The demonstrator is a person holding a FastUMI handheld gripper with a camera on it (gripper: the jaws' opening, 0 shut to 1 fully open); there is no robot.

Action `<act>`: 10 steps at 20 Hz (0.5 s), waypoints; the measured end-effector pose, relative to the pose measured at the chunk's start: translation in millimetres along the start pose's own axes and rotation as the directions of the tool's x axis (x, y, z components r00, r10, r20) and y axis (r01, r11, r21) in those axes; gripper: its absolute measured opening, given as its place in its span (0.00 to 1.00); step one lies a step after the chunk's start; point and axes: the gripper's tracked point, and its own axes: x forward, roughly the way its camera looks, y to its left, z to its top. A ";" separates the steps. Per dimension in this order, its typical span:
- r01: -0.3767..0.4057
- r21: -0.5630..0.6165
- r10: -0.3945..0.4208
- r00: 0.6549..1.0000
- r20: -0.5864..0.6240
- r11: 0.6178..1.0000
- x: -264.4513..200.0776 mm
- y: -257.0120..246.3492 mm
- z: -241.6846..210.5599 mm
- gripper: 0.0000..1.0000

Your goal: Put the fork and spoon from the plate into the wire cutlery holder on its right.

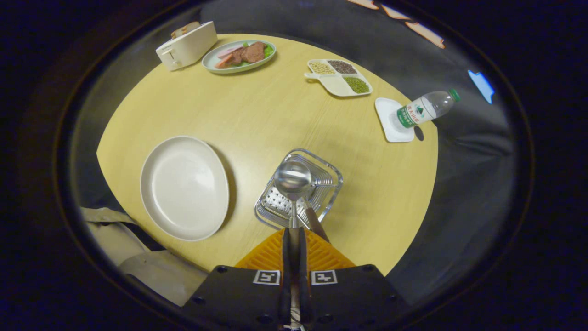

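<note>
Steel catches the light at the bowl of the spoon [292,179], which stands up just ahead of the gripper [294,232] with its handle pinched between the two fingers; the jaws are drawn close together, clamped on that handle. The spoon hangs over the wire cutlery holder [321,172], a square basket with a perforated floor, standing on the round wooden table [257,119]. A brown handle [317,223] (what it belongs to cannot be told) leans out of the holder's near edge, right beside the fingers. The white plate [183,188] lies bare, just left of the holder. Beyond them, at the table's far side, sit a cream toaster [186,45], a green plate of meat and vegetables [239,55], a divided dish of beans and grains [339,77], and a water bottle [425,108] standing on a white square coaster [388,124].
</note>
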 end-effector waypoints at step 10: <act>-0.032 0.086 0.018 0.988 0.155 0.996 -18.0 10.5 20.5 0.71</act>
